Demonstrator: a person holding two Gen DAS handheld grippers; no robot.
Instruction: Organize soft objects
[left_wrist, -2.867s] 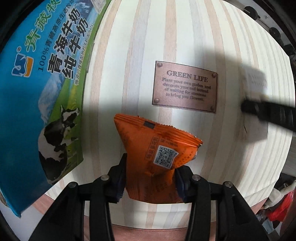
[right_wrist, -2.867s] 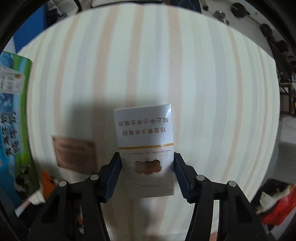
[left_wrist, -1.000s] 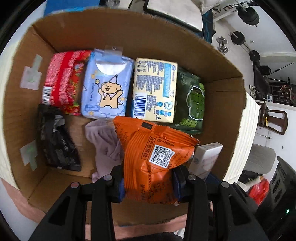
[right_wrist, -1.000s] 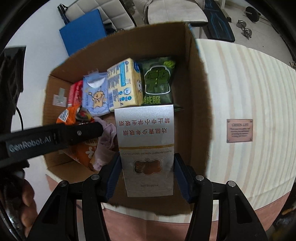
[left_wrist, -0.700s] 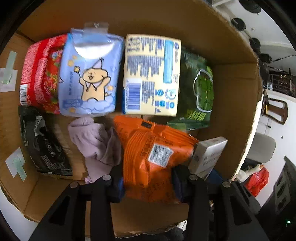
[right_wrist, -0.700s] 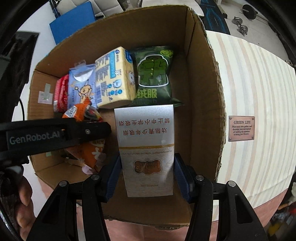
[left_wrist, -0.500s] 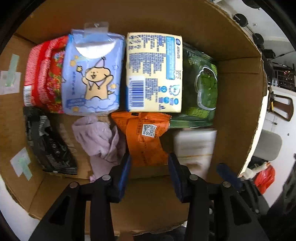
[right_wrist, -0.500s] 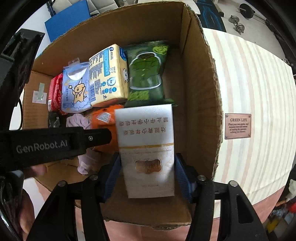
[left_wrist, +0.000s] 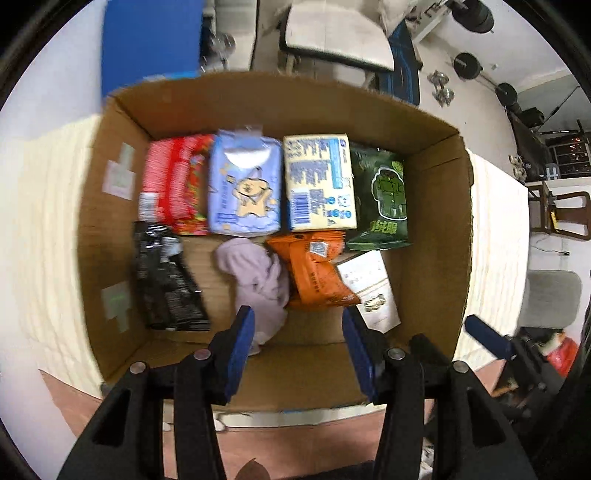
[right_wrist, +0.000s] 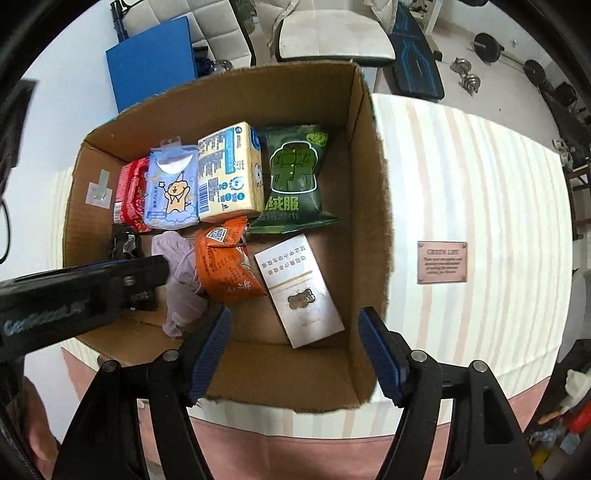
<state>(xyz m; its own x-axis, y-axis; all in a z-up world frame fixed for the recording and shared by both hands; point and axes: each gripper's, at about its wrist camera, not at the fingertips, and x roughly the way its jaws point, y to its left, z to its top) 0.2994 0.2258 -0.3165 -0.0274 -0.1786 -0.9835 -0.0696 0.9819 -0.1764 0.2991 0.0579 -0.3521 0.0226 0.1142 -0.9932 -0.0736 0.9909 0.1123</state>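
Both wrist views face straight down (close), sharing cardboard box (left_wrist: 428, 221).

We see bare floor along the near side of the cardboard box (right_wrist: 369, 184); packs crowd its far wall, and the white box (right_wrist: 299, 291) narrows the right.

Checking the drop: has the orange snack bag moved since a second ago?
Yes. The orange snack bag has left the left gripper and lies in the cardboard box, below the yellow pack.
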